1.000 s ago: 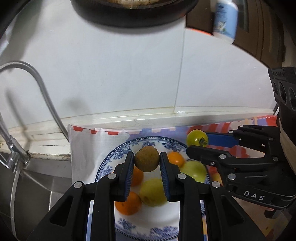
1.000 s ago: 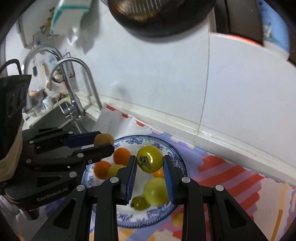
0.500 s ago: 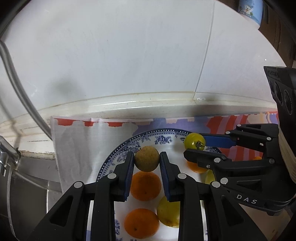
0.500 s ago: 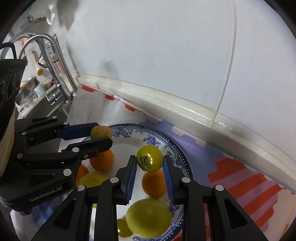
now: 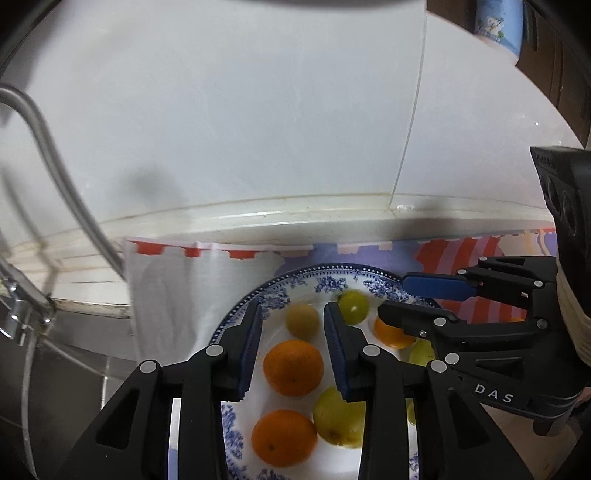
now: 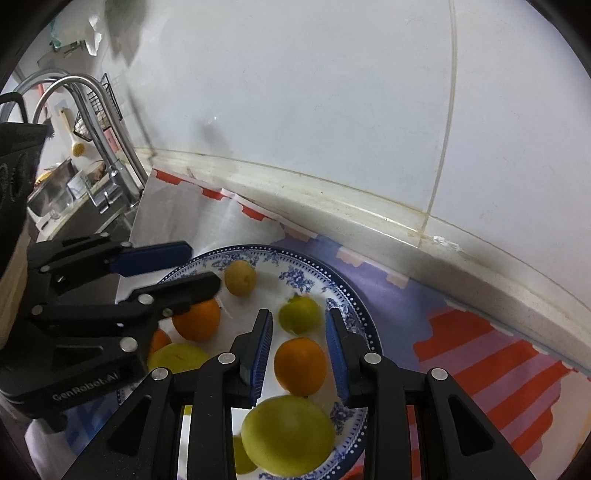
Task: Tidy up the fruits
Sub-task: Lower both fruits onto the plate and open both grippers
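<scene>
A blue-patterned white plate holds several oranges and yellow-green fruits. My left gripper is open just above the plate; a small brown fruit lies on the plate between its fingertips, free of the pads. My right gripper is open; a yellow-green tomato lies on the plate between its fingertips. Each gripper shows in the other's view, the right one and the left one.
The plate sits on a colourful striped cloth on the counter, close to the white tiled wall. A sink with a curved tap lies to the left. A blue-white bottle hangs at the upper right.
Both grippers have opened. The brown fruit has dropped from the left gripper and the tomato from the right gripper onto the plate's far part.
</scene>
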A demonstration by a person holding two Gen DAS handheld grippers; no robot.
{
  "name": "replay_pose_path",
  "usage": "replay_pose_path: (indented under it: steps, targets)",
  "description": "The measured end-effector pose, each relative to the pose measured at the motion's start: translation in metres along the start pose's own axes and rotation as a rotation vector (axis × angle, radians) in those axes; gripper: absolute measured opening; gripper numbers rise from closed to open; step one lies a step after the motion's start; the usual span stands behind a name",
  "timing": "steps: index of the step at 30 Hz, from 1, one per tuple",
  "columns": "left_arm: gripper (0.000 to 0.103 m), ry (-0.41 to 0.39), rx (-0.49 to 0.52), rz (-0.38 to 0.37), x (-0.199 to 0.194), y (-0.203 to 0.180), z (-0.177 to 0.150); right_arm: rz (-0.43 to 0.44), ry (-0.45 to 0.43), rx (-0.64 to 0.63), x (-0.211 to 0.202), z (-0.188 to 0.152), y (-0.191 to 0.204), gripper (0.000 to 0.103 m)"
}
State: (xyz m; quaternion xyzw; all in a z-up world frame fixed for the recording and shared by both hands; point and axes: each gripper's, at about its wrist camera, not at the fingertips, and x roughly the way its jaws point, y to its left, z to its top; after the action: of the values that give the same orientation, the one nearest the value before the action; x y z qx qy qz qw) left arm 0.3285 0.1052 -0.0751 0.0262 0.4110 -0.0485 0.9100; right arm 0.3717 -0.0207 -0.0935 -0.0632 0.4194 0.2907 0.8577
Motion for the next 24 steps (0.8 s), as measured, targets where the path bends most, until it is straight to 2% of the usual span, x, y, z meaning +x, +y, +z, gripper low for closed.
replay_pose_path:
  steps: [8,12,16,19,24]
  targets:
    - [0.035,-0.068,0.02,0.037,-0.04,-0.019,-0.011,-0.004,-0.068,0.01,-0.038,-0.012,0.008,0.031]
    - [0.044,-0.116,-0.002,0.041,-0.064,-0.027,-0.014,0.004,-0.104,0.021,-0.064,-0.018,0.009,0.031]
    - [0.049,-0.173,-0.01,0.057,-0.092,-0.037,-0.018,-0.024,-0.156,0.02,-0.094,-0.024,0.012,0.031]
    - [0.06,-0.214,-0.019,0.059,-0.115,-0.047,-0.022,-0.05,-0.199,0.019,-0.116,-0.031,0.014,0.041]
    - [0.071,-0.267,-0.027,0.071,-0.144,-0.061,-0.031,-0.083,-0.247,0.026,-0.152,-0.045,0.017,0.043]
